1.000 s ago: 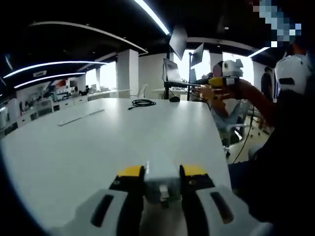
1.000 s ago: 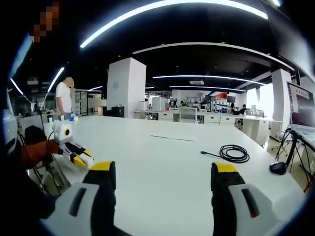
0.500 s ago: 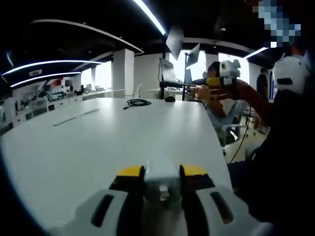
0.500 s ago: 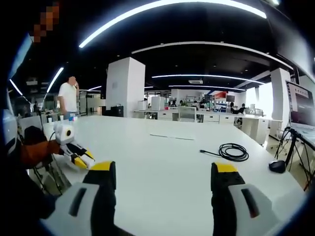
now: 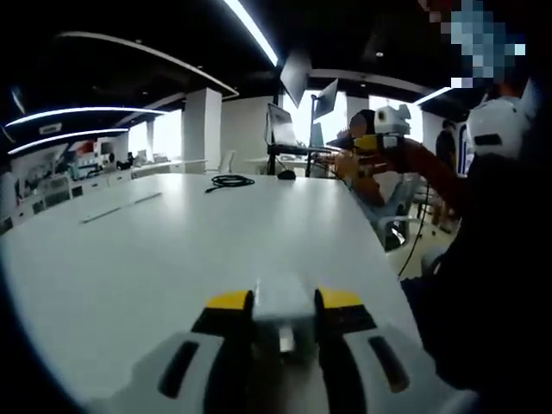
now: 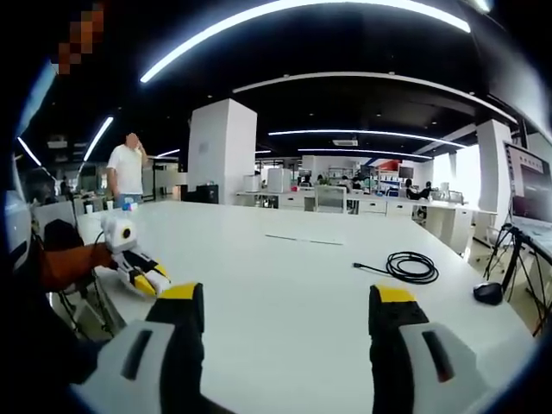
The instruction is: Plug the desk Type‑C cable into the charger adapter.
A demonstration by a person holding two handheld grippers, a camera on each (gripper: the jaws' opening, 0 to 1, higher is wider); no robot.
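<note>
White table (image 6: 285, 285); coiled cable (image 6: 409, 266); left jaws grip adapter (image 5: 282, 304).

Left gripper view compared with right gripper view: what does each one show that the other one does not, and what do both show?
The left gripper view shows the left gripper shut on a white charger adapter, with the right gripper raised at the table's far right. The right gripper view shows its own jaws open with nothing between them, a person standing at the left, and a dark mouse. Both show the white table and the coiled black cable lying on it.
</note>
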